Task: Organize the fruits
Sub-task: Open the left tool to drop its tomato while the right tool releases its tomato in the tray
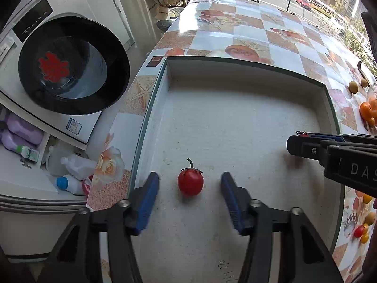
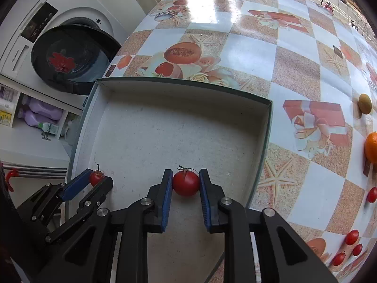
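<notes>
A shallow white box point(image 1: 247, 75) point(image 2: 188, 87) lies on the patterned table. In the left wrist view a small red tomato point(image 1: 190, 181) rests on the box floor between the wide-open fingers of my left gripper point(image 1: 189, 180), touching neither pad. My right gripper point(image 2: 185, 181) is shut on a second red tomato point(image 2: 186, 183) low over the box floor. It enters the left wrist view from the right point(image 1: 297, 141). The left gripper point(image 2: 97, 178) and its tomato point(image 2: 96, 176) show at the left of the right wrist view.
On the table right of the box lie an orange point(image 2: 371, 146) point(image 1: 366, 110), a kiwi point(image 2: 365, 103) point(image 1: 353, 86) and several cherry tomatoes point(image 2: 352, 237). A washing machine point(image 1: 73, 63) with an open door and detergent bottles point(image 1: 23, 132) stand beyond the table's left edge.
</notes>
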`<state>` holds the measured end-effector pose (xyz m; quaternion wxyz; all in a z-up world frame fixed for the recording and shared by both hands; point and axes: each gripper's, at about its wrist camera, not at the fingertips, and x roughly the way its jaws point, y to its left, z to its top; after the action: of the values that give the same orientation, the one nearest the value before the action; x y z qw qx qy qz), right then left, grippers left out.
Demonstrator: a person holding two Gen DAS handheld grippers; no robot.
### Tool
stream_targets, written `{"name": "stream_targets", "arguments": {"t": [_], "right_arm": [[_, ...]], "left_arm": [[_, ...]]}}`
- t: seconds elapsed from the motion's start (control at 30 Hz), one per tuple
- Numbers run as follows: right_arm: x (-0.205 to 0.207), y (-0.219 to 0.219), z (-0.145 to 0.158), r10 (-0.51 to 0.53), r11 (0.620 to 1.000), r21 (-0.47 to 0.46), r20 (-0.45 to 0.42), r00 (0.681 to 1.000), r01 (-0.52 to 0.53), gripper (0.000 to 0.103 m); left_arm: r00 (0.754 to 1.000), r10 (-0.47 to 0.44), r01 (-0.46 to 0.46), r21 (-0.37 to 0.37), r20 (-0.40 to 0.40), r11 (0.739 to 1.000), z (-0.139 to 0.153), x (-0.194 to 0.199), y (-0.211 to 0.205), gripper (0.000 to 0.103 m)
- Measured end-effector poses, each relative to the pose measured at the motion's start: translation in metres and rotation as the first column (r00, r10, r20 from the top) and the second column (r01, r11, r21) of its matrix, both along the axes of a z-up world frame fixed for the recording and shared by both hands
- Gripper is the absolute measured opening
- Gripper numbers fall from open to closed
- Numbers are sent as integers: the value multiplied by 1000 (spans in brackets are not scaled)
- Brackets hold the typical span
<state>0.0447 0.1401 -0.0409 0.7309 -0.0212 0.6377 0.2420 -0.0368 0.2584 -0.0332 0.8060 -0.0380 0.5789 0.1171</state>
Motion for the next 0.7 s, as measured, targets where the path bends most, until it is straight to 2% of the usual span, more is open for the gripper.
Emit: {"name": "stream_targets", "arguments": {"t": [0.03,0.07,0.1,0.3,0.47,0.7], "right_arm": [[2,3,-2,4,1000,-3,0,1000,-4,27],[2,2,-1,6,1000,5,-2,1000,-6,34],[3,2,-1,3,1000,5,-3,1000,-3,47],[1,-14,26,-37,995,96,37,999,34,77],[-9,-43,53,-96,990,116,99,991,84,80],[-27,-117,62,-217,975,75,119,969,209,80]], "left_arm": [[1000,-4,4,-3,21,1000,3,-1,-1,84],[1000,-12,11,14,28,1000,4,-1,-2,84],[999,-23,22,31,24,999,4,0,-4,84],[1000,-24,24,30,-7,999,2,0,-2,84],[998,-56,56,43,-2,997,13,0,-12,84],[990,-142,141,34,14,989,28,10,-53,84]]}}
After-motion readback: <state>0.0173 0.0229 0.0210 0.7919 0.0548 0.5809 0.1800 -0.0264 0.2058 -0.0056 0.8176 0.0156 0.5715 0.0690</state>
